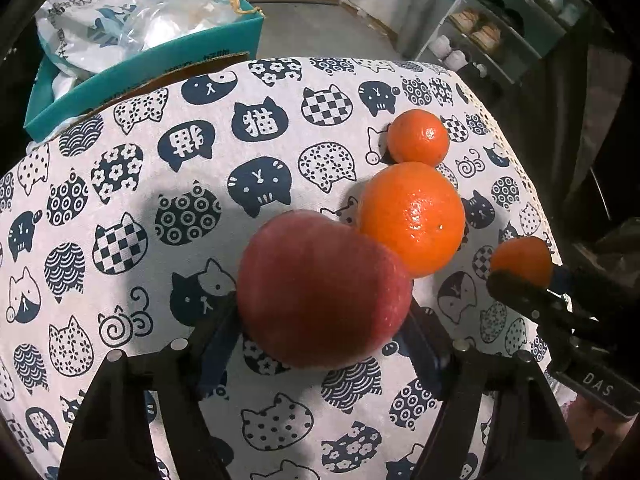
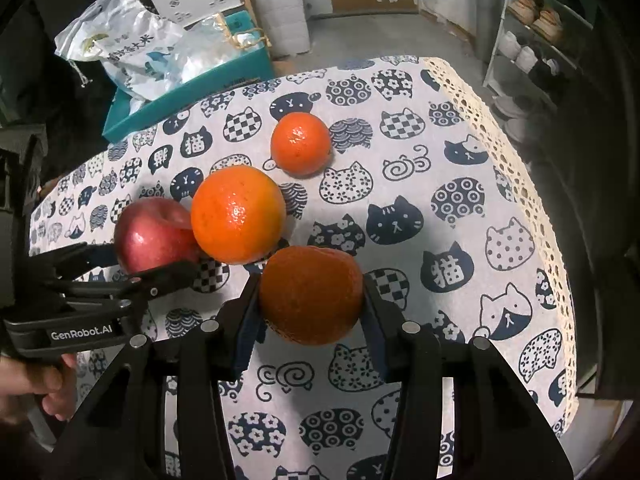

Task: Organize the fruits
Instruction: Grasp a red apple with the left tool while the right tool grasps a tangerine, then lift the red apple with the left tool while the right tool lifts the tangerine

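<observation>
The left claw (image 1: 324, 320) was closed on a red apple (image 1: 324, 292), its two black fingers pressed against the fruit's left and right flanks, spread about as wide as the apple itself. In the right wrist view the same claw (image 2: 156, 264) came in from the left edge, gripping the apple (image 2: 150, 234) just above the cat-print tablecloth (image 2: 460, 208) that covered the desk.

The right claw (image 2: 312, 300) was clamped on a dull orange mandarin (image 2: 311, 294), one finger on each side, at a medium opening. From the left wrist view only part of that mandarin (image 1: 522, 260) showed, behind a finger of the right claw (image 1: 520, 280).

A large glossy orange (image 2: 238, 214) sat on the cloth between the two held fruits, touching or nearly touching the apple and very close to the mandarin; whether they actually met, I could not tell. A smaller mandarin (image 2: 301, 145) lay farther back, just behind the large orange (image 1: 412, 218), and appeared as the far small mandarin (image 1: 418, 137) from the left.

Beyond the desk's far-left edge stood a teal cardboard box (image 2: 180, 96) holding printed plastic bags (image 2: 132, 52). A shelf rack with shoes (image 2: 532, 32) stood at the right, past the cloth's lace border (image 2: 512, 128).
</observation>
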`<state>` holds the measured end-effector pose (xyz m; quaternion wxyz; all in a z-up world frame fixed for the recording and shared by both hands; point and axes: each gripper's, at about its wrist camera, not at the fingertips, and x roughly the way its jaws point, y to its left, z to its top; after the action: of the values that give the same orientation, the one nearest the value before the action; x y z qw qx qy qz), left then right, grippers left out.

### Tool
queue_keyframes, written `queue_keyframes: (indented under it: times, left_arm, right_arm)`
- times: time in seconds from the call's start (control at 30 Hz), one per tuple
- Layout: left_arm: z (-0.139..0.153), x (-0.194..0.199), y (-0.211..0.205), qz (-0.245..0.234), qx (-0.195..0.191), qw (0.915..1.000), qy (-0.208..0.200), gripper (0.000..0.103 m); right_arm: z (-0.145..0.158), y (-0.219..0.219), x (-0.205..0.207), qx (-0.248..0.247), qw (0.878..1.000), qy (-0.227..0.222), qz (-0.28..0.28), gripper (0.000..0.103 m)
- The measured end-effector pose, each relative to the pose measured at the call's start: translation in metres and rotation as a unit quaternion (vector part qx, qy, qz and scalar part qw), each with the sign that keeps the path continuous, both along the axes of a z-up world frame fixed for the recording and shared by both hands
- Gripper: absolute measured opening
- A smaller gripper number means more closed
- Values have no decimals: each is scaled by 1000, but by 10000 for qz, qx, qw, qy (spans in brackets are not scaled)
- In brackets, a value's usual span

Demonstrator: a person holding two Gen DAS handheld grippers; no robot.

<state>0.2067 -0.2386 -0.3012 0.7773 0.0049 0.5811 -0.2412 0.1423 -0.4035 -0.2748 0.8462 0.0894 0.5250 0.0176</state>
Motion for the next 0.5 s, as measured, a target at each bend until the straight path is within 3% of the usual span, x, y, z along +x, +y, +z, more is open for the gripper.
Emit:
queue_keyframes:
  times: [0.5]
  left_arm:
    - [22,-28,1,-354,210,9979,-501,75]
  right_arm:
    - [14,12,-1,-82,9996,-199,170,46]
